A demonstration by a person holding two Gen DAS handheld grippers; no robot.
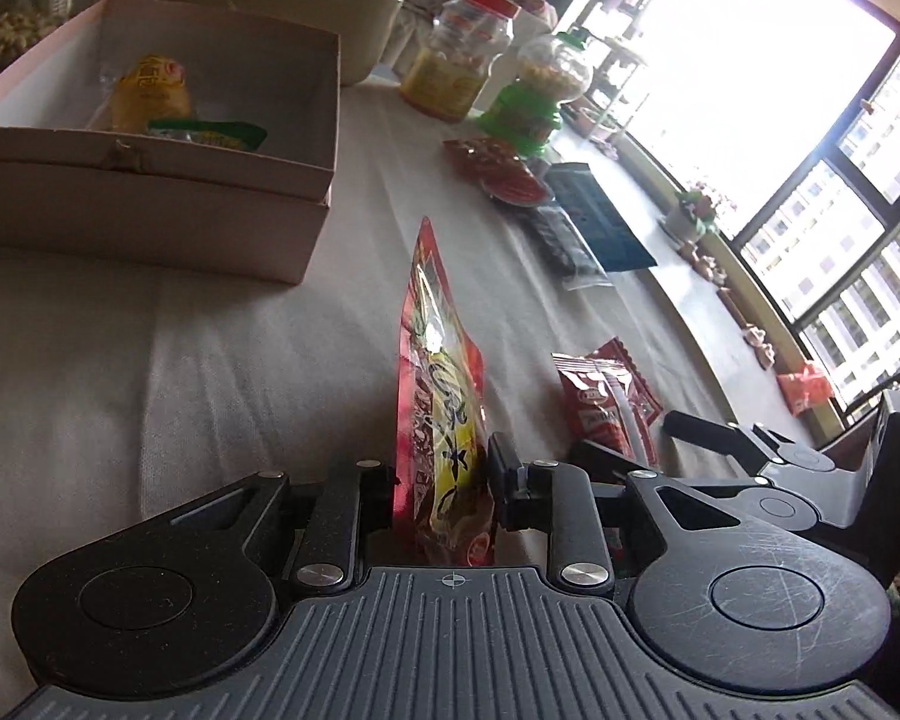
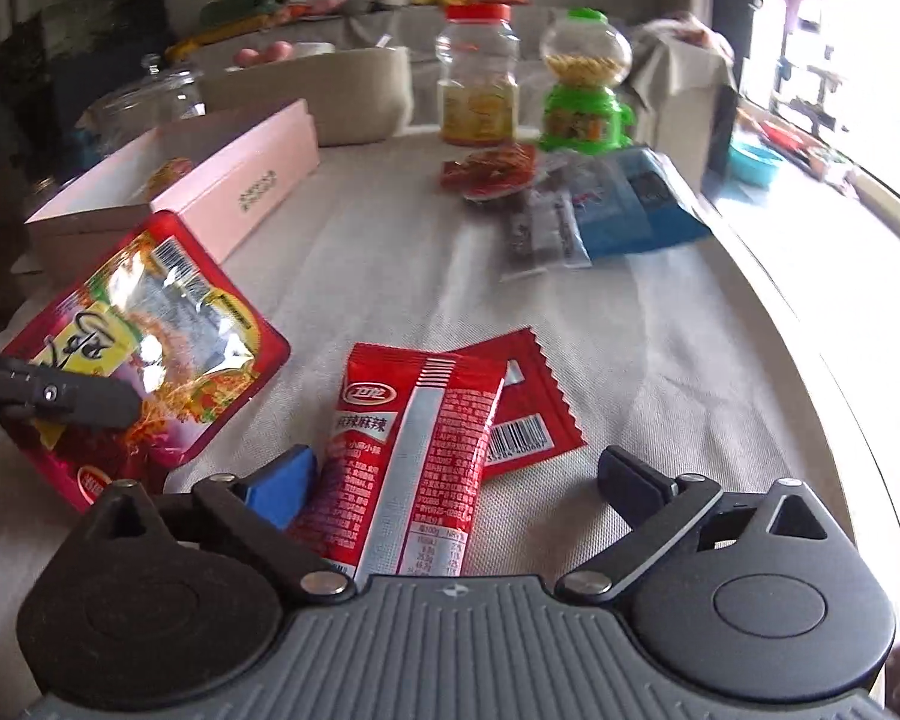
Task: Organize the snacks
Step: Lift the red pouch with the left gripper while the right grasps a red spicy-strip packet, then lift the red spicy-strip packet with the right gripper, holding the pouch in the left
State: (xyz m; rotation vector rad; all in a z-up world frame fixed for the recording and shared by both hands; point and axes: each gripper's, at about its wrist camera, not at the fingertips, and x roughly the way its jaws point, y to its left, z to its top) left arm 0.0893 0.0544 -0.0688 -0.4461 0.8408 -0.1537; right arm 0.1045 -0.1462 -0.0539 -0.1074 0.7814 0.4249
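Clamped edge-on between the left gripper's jaws stands a glossy red-and-yellow foil snack pouch, angled down over the white cloth-covered table. Only the right wrist view shows the pouch's printed face and the right gripper spread wide, a red plastic snack packet lying loose between its fingers. Beyond sits an open pink cardboard box with a yellow packet inside.

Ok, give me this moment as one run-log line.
left gripper: shut on red-yellow pouch | right gripper: open over red packet on tablecloth | box: two snacks inside
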